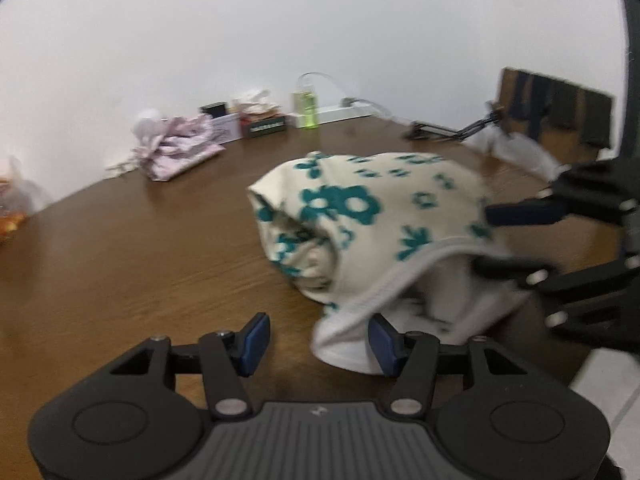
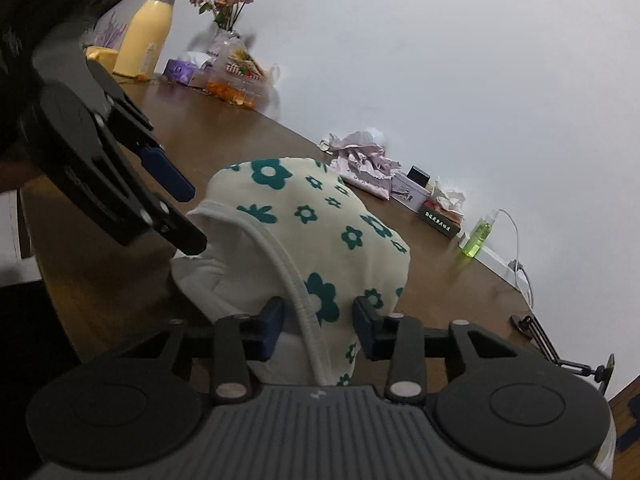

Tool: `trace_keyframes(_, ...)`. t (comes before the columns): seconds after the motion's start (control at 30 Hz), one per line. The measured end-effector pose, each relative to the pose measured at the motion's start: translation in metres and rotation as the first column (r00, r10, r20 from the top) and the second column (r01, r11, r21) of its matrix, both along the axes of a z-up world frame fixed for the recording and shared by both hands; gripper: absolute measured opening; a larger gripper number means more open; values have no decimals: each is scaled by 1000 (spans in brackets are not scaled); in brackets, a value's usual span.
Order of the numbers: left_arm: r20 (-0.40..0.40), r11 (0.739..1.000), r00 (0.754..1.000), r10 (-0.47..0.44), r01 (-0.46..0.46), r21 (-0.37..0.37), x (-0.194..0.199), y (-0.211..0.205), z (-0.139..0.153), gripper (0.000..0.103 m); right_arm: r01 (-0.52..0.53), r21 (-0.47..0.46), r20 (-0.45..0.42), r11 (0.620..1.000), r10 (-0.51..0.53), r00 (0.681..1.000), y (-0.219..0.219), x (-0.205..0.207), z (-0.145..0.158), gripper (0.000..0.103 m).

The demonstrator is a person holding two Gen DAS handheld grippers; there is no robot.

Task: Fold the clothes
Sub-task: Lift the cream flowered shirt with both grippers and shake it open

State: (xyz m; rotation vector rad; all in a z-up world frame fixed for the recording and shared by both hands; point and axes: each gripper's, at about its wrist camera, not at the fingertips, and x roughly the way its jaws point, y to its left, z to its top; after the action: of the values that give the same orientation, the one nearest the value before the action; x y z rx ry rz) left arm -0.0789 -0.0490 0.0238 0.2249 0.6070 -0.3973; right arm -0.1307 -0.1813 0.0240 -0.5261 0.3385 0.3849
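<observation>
Cloth sits bunched near the front edge of a brown wooden table (image 1: 120,248): a cream garment (image 1: 360,216) printed with teal flowers, heaped into a rounded mound with its white-trimmed hem turned up so the pale lining shows underneath.

From the left wrist view, the left gripper (image 1: 318,340) hangs low at the table's near edge with its 2 blue-padded fingers spread apart. The right-hand pad (image 1: 384,346) touches or overlaps the garment's lower hem, while the other pad (image 1: 254,344) stands over bare wood; nothing is pinched between them. The right gripper (image 1: 496,240) reaches in from the right side of this view, its 2 fingers parted around the raised edge of the cloth, 1 above the fabric and 1 below the hem.

The right wrist view agrees: the right gripper's fingers stand apart with the white hem band (image 2: 298,300) running between them, and fabric fills the gap, though neither pad clearly presses it. The picture is motion-blurred.

Along the wall at the table's far side lie a crumpled pink patterned cloth (image 1: 176,148), a small dark box (image 1: 267,126), a green spray bottle (image 1: 306,108) and a white power strip (image 1: 340,112). The right wrist view adds a yellow bottle (image 2: 148,36) and a vase of flowers (image 2: 226,8).
</observation>
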Motion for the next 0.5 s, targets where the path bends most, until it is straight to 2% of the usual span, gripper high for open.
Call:
trace_keyframes(0.03, 5, 1000, 1000, 15, -15, 9, 3, -1, -1, 53, 17, -6, 9, 1000, -17, 1000, 0, 1, -2, 34)
trace_keyframes(0.07, 2, 1000, 1000, 23, -23, -16, 6, 0, -1, 45, 34, -12, 18, 999, -34, 999, -1, 2, -3, 35)
trace_keyframes(0.1, 11, 1000, 1000, 23, -23, -13, 4, -1, 1, 28, 51, -17, 27, 999, -50, 998, -1, 3, -5, 35)
trace_keyframes(0.17, 30, 1000, 999, 24, -24, -6, 1, -2, 5, 7, 85, -28, 46, 996, -84, 995, -2, 5, -8, 37)
trace_keyframes(0.27, 59, 1000, 998, 25, -25, 3, -5, -5, 10, 2, 136, -42, 75, 990, -133, 988, -3, 9, -13, 37)
trace_keyframes(0.33, 100, 1000, 995, 29, -29, -7, -15, -5, 22, 2, 213, -25, 94, 977, -210, 973, 0, 8, -19, 41)
trace_keyframes(0.37, 120, 999, 992, 32, -31, -12, -20, -5, 28, 2, 244, -5, 93, 970, -242, 966, 2, 7, -21, 38)
trace_keyframes(0.4, 142, 999, 989, 33, -32, -16, -22, -5, 34, 1, 274, 15, 91, 962, -274, 957, 3, 7, -23, 17)
trace_keyframes(0.43, 175, 999, 984, 34, -32, -13, -26, -5, 40, 1, 281, 40, 80, 959, -283, 956, 3, 7, -20, 2)
trace_keyframes(0.5, 266, 999, 964, 28, -36, 28, -28, -5, 56, 1, 295, 89, 58, 952, -300, 952, 3, 9, -14, 2)
